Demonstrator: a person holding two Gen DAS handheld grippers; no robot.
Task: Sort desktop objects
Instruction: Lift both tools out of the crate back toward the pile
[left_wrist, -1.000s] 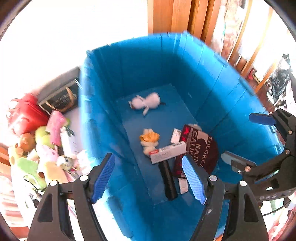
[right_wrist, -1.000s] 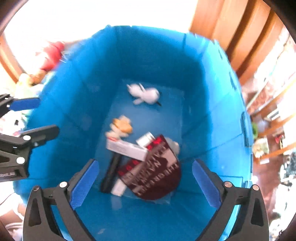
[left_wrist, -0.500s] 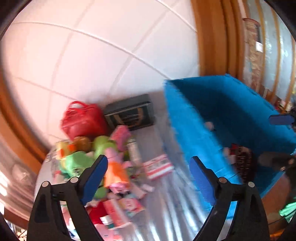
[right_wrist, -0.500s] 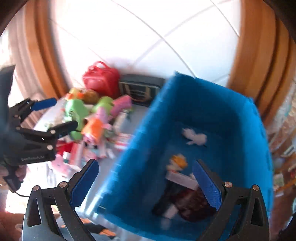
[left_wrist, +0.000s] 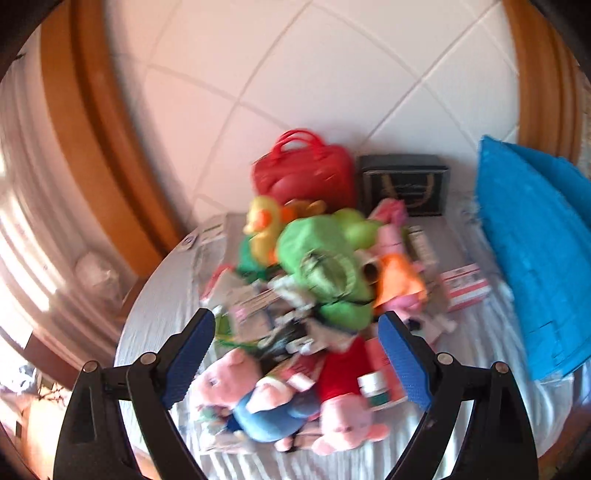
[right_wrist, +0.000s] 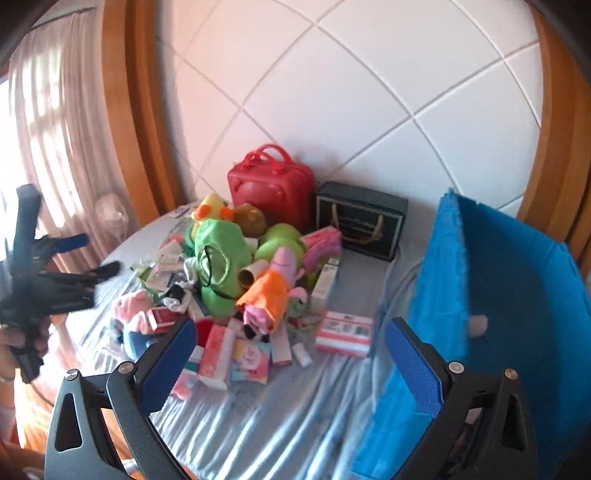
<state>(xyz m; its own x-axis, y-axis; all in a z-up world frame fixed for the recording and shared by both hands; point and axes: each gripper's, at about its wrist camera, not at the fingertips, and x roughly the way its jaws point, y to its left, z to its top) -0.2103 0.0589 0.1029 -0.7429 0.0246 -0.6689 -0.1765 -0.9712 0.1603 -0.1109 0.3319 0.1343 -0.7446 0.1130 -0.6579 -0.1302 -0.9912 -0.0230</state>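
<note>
Now I hover both empty, wide-spread tongs, left gripper (left_wrist: 297, 360) and right gripper (right_wrist: 291, 363), over the toy pile (right_wrist: 236, 273) mid-frame, blue bin (right_wrist: 517, 288) right; next comes choosing one item to pinch.

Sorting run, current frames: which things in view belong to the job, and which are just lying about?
Job:
- pile of toys and boxes
- blue bin
- left hand-held gripper, open, empty
- right hand-held gripper, open, empty

Probably just lying about:
- red case, standing behind the pile
- dark gift bag, beside it
- curtain
</note>
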